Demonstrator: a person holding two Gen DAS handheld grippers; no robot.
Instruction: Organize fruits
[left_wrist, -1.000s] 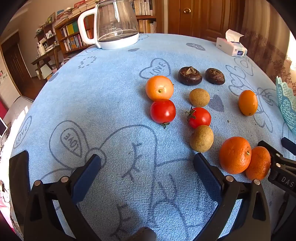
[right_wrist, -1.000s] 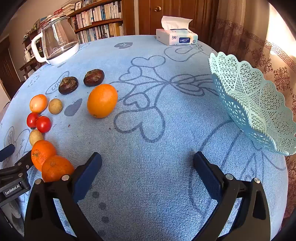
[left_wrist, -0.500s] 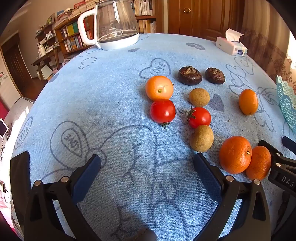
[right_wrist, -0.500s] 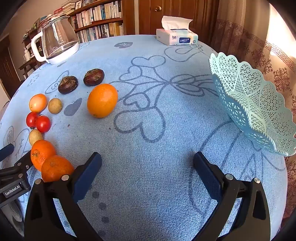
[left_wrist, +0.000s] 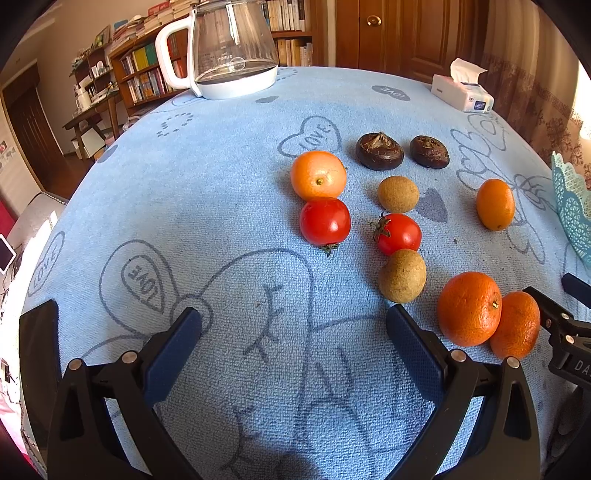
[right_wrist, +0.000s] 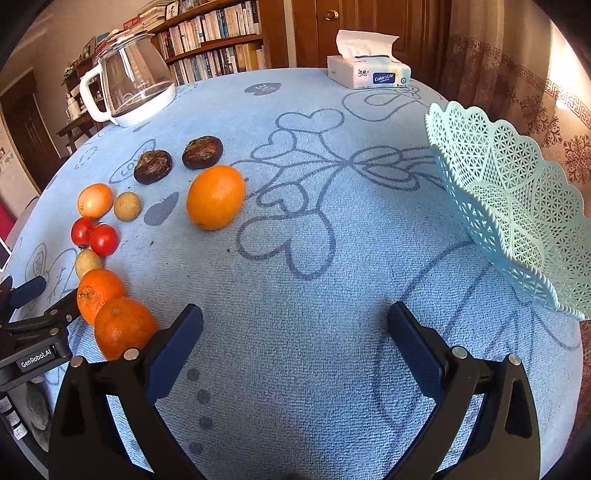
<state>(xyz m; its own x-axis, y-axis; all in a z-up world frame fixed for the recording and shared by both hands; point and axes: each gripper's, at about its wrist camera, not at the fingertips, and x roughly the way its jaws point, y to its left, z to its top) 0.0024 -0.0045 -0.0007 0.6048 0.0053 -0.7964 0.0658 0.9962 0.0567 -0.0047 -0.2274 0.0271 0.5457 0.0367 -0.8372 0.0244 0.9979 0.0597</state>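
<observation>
Fruits lie loose on a blue cloth-covered table (left_wrist: 184, 206). Two tangerines (left_wrist: 470, 308) sit close to the right finger of my left gripper (left_wrist: 295, 328), which is open and holds nothing. Beyond them are two brown longans (left_wrist: 402, 275), two red tomatoes (left_wrist: 325, 220), an orange persimmon (left_wrist: 318, 175), two dark water chestnuts (left_wrist: 379, 151) and a small orange (left_wrist: 495, 204). My right gripper (right_wrist: 295, 328) is open over bare cloth. The same orange (right_wrist: 216, 196) lies ahead to its left. A pale turquoise lattice basket (right_wrist: 517, 206) stands at its right, tilted.
A glass kettle (left_wrist: 229, 48) with a white handle stands at the far side. A tissue box (right_wrist: 369, 75) sits at the far edge. Bookshelves, wooden doors and a curtain lie beyond the table. Bare cloth (right_wrist: 332, 258) spreads between the fruits and the basket.
</observation>
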